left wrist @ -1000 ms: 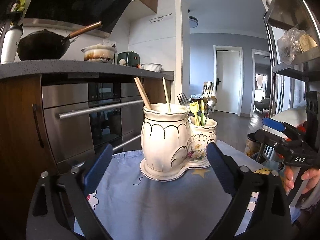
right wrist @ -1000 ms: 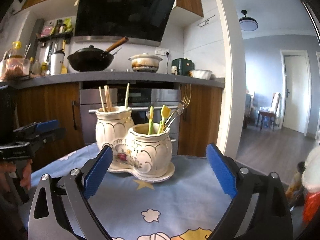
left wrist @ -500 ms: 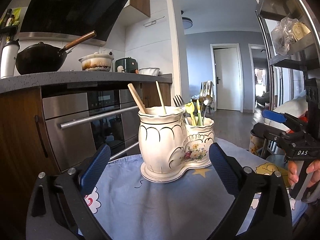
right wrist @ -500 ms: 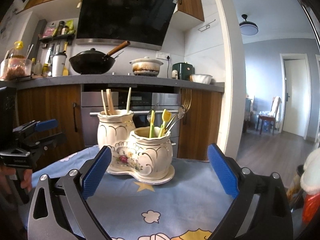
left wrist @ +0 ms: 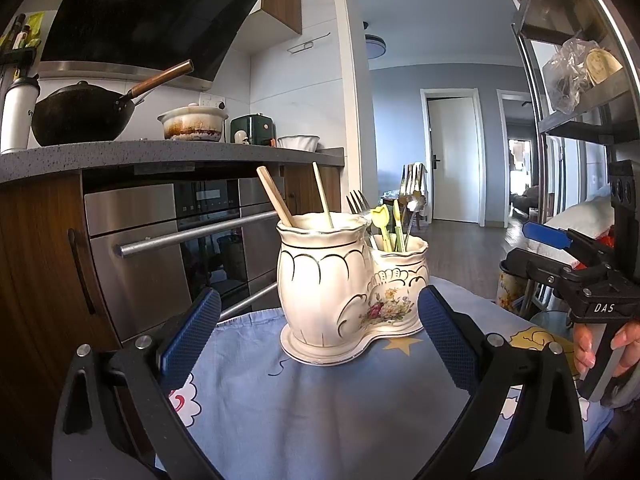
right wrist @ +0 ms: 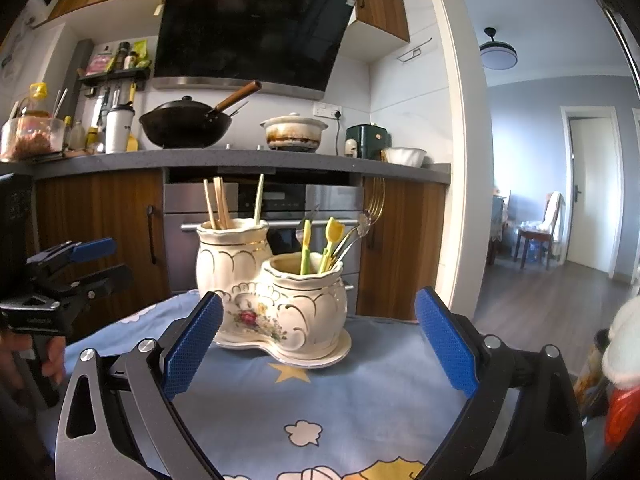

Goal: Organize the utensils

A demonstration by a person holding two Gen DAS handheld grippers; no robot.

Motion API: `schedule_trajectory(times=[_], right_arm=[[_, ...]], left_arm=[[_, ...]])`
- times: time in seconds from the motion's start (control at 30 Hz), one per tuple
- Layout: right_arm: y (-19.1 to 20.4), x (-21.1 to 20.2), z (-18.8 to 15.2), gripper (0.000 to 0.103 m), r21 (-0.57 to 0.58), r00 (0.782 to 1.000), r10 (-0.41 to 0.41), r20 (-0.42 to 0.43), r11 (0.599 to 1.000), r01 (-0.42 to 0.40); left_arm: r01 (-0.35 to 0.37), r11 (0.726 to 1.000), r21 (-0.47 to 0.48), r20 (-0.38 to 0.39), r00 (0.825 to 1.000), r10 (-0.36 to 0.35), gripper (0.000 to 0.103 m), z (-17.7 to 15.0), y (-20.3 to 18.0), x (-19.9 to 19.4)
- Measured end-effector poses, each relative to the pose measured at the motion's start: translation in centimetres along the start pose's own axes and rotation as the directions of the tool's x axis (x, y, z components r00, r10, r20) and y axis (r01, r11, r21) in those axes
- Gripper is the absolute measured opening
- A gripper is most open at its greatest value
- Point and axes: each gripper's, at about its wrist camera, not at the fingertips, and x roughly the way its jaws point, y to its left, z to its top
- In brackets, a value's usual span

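Observation:
A cream double-pot ceramic utensil holder (left wrist: 344,292) (right wrist: 276,296) stands on a blue patterned cloth (left wrist: 320,408) (right wrist: 340,408). Its taller pot holds chopsticks (left wrist: 276,200) (right wrist: 218,204). The shorter pot holds forks, spoons and yellow-green handled utensils (left wrist: 384,220) (right wrist: 328,240). My left gripper (left wrist: 320,336) is open and empty, its blue pads wide apart in front of the holder. My right gripper (right wrist: 320,340) is open and empty too, facing the holder from the other side. Each gripper shows in the other's view, the right gripper (left wrist: 560,256) and the left gripper (right wrist: 76,264), each held in a hand.
A kitchen counter (right wrist: 240,160) with a wok (right wrist: 188,124), a pot (right wrist: 294,132) and a built-in oven (left wrist: 168,248) runs behind the table. A metal shelf rack (left wrist: 580,80) stands to the right. A doorway opens onto a hallway (right wrist: 560,200).
Both grippers have drifted slightly; the holder sits a little lower and nearer in the left wrist view. Both stay open and empty.

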Motion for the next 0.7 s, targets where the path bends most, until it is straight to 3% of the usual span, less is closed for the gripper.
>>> schedule_trajectory(times=[0.5,0.6,0.7], right_arm=[[0.20,0.17,0.03,0.096,0.001,1.000,0.008,-0.004,1.000,-0.008],[0.10,-0.65,-0.01,0.096,0.003,0.998,-0.042,0.036,0.999,0.042],[0.34,-0.64,0.01,0.096,-0.009,0.999,-0.033,0.039,0.999,0.033]], left_arm=[[-0.002,1.000,0.001,0.000,1.000,0.002,0.097,0.02,0.01,0.01],[-0.005,1.000,0.002,0.005,1.000,0.004,0.097,-0.08,-0.02,-0.12],[-0.008,1.000,0.006,0.004,1.000,0.008,0.097,-0.16,-0.14,-0.08]])
